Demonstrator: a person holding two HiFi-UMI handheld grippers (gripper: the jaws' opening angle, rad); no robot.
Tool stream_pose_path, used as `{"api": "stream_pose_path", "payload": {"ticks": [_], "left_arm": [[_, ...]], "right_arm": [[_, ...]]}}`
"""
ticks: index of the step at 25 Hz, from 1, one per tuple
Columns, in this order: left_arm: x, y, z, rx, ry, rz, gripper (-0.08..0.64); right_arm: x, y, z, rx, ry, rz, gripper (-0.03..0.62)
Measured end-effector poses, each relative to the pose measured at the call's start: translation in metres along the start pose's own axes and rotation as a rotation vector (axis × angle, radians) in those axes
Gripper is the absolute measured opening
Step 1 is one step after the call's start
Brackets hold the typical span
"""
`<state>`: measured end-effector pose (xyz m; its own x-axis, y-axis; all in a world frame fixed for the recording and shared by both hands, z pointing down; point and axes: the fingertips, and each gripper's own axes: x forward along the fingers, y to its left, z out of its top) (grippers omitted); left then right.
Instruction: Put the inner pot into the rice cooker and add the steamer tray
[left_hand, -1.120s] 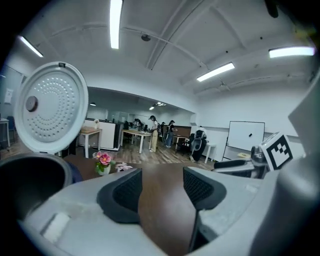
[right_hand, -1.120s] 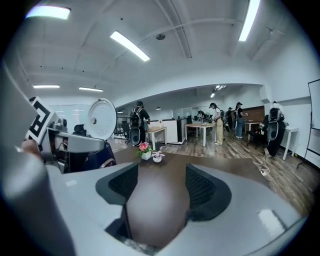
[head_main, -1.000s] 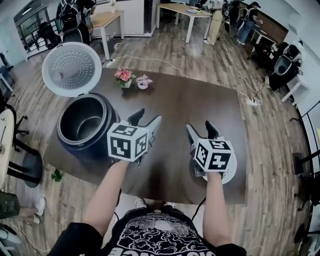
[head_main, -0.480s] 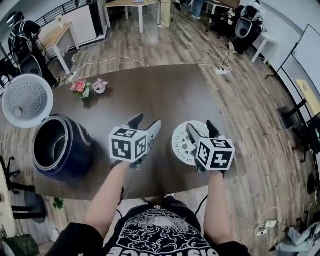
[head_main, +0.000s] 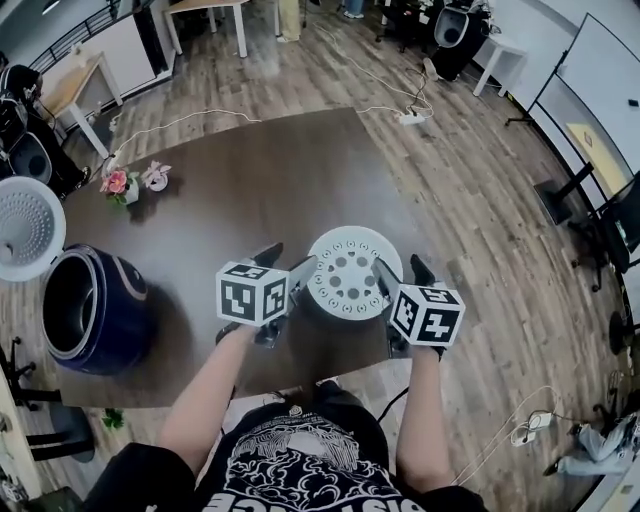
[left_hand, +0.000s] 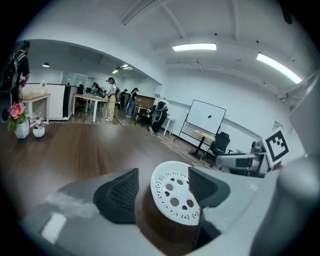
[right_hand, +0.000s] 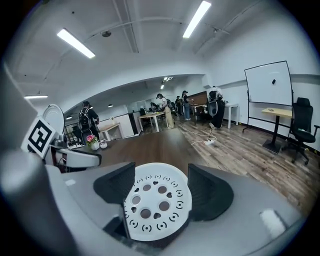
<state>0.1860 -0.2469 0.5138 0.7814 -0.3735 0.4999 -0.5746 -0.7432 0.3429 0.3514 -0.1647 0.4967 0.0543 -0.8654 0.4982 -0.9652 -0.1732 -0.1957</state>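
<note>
The person stands at the near edge of the dark wooden table (head_main: 250, 180) with both grippers held out over it. The white steamer tray (head_main: 345, 272) lies flat, holed face up, close to that near edge and towards the table's right side. The left gripper (head_main: 288, 262) sits just beside the tray's left rim, its jaws opening, the tray showing ahead between them with neither pad pressing on it. The right gripper (head_main: 400, 270) is at the tray's right rim, its jaws set wide and also clear of the tray. The dark blue rice cooker (head_main: 95, 305) stands at the left edge, well apart from the tray, its white lid (head_main: 25, 228) thrown open. Two small flower pots (head_main: 135, 182) sit near the far left corner.
</note>
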Motion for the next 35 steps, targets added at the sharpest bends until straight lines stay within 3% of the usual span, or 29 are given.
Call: {"api": "stream_pose_path", "payload": {"ticks": [11,21,25,30,35], "left_arm": [[0.039,0.004,-0.042,-0.144,0.113,0.042,0.322],[0.054,0.02,-0.059,-0.325,0.147,0.082,0.319],[0.054,0.024,-0.07,-0.329,0.181,0.112,0.264],[0.056,0.018,-0.076,-0.349,0.202,0.097,0.178],[0.058,0.016,-0.079,-0.349,0.212,0.107,0.152]], "right_arm": [[0.034,-0.031,-0.036,0.006,0.147,0.07,0.328],[0.07,-0.05,-0.071,0.019,0.288,0.121,0.284],[0.076,-0.047,-0.08,0.029,0.324,0.153,0.248],[0.078,-0.047,-0.079,0.045,0.337,0.173,0.192],[0.079,-0.05,-0.081,0.026,0.353,0.169,0.145]]}}
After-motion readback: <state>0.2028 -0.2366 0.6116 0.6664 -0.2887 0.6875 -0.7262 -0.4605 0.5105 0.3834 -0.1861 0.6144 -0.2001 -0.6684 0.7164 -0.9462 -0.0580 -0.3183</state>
